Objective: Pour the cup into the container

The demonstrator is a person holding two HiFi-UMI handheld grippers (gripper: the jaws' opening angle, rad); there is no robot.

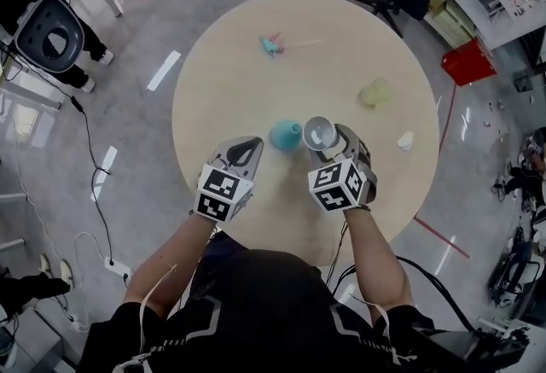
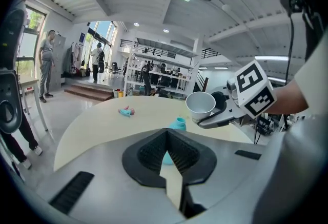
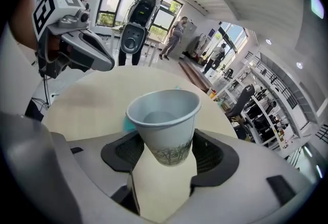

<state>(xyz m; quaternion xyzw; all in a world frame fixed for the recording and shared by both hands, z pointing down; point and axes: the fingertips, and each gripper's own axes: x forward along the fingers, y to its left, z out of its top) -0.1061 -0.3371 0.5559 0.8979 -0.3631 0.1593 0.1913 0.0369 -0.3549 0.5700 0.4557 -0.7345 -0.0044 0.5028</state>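
Observation:
My right gripper (image 1: 327, 139) is shut on a pale paper cup (image 1: 317, 132) with a tree print near its base, and holds it roughly upright just above the table. The cup (image 3: 164, 120) fills the space between the jaws in the right gripper view; I cannot make out what is inside. A teal container (image 1: 286, 135) stands on the round table (image 1: 230, 81) immediately left of the cup. It shows as a teal sliver (image 3: 127, 124) behind the cup. My left gripper (image 1: 247, 148) hovers left of the container, its jaws meeting at the tips with nothing held. From the left gripper view the container (image 2: 178, 124) lies straight ahead, with the cup (image 2: 200, 105) above and to its right.
A small teal and pink toy (image 1: 271, 44) lies at the table's far side. A yellow-green object (image 1: 374, 94) and a white crumpled piece (image 1: 405, 141) sit on the right. A red bin (image 1: 467, 62) and office chairs (image 1: 49, 34) stand on the floor around the table.

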